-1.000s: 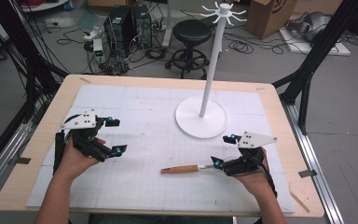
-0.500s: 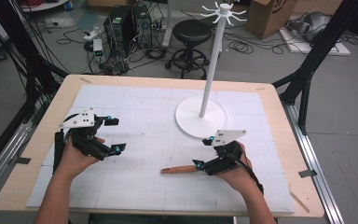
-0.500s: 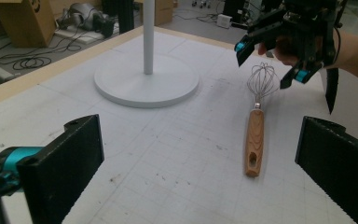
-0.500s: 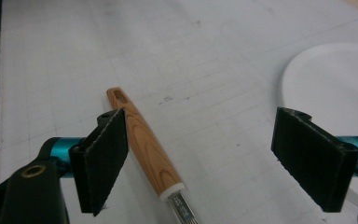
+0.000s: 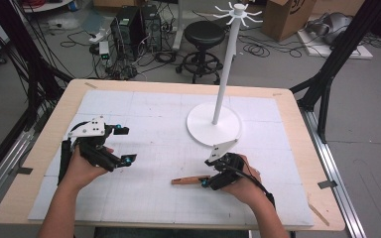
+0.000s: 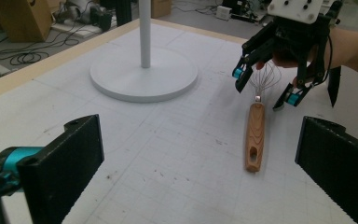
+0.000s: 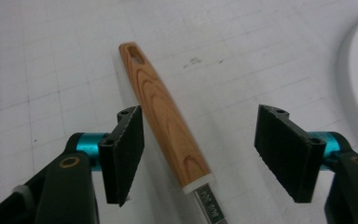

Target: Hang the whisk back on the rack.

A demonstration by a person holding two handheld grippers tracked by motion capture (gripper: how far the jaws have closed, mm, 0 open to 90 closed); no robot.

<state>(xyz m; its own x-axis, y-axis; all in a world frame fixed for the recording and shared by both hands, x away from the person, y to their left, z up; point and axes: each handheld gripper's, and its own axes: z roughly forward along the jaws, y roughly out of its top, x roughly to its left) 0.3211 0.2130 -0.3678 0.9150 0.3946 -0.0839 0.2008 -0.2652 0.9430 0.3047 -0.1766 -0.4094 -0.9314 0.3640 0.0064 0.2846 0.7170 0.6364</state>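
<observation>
**Wooden-handled whisk between spread right jaws**

Lab room with cables, computer towers and a black stool behind; white gridded mat over a pale wooden surface in front.

Lying flat on the mat near the front edge: whisk, wooden handle with a slot at its free end, metal collar and thin wires at the other. Handle pointing toward the left side of the high view, wire end tucked under the right gripper.

Straddled by the right gripper: handle running diagonally up through the gap, passing just beside the left pad, well clear of the right pad, white end cap and metal neck low in the gap. Jaws partly spread, just been closing, pads not pressing on the wood as far as can be seen. From the left gripper view, same gripper tilted down over the wires, hand behind it.

Farther out, on the left of the mat: left gripper, jaws spread wide with nothing between them, well apart from the whisk.

Beyond the whisk: white stand, round base on the mat, tall pole topped with short radiating hooks.
</observation>
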